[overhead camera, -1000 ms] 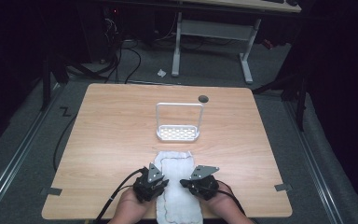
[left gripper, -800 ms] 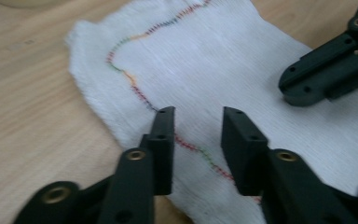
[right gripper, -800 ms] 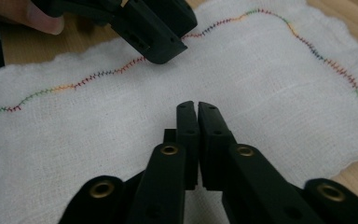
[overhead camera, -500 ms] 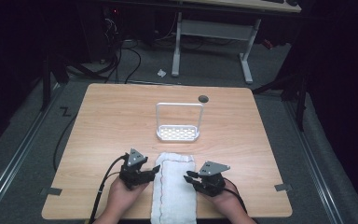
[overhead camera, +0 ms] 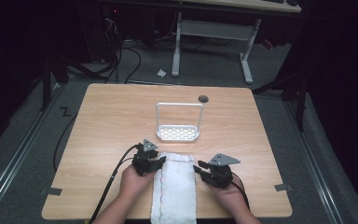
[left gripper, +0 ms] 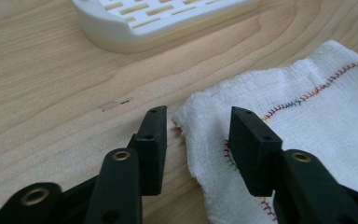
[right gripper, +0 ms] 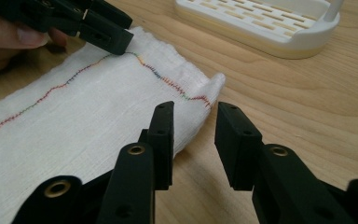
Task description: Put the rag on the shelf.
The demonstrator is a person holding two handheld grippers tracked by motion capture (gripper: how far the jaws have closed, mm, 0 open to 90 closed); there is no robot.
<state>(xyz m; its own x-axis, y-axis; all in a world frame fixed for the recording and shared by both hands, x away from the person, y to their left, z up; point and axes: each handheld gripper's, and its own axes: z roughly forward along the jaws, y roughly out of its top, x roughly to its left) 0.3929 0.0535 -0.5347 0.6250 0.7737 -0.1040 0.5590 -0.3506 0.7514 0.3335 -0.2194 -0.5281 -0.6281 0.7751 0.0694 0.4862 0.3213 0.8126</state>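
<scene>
A white, loosely woven cloth point(overhead camera: 174, 186) with multicoloured edge stitching lies flat on the pale wood-grain table point(overhead camera: 102, 121), just before a white slotted plastic rack point(overhead camera: 178, 132). The left gripper point(left gripper: 196, 130) and right gripper point(right gripper: 193, 126) straddle the cloth's far corners, their blocky black jaws apart.

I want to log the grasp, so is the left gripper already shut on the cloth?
No, the left gripper is open, its jaws straddling the cloth's edge with gaps showing.

I hold my left gripper point(overhead camera: 157, 163) and right gripper point(overhead camera: 201, 171) on either side of a white cloth point(overhead camera: 174, 189) near a white rack point(overhead camera: 178, 133).
</scene>
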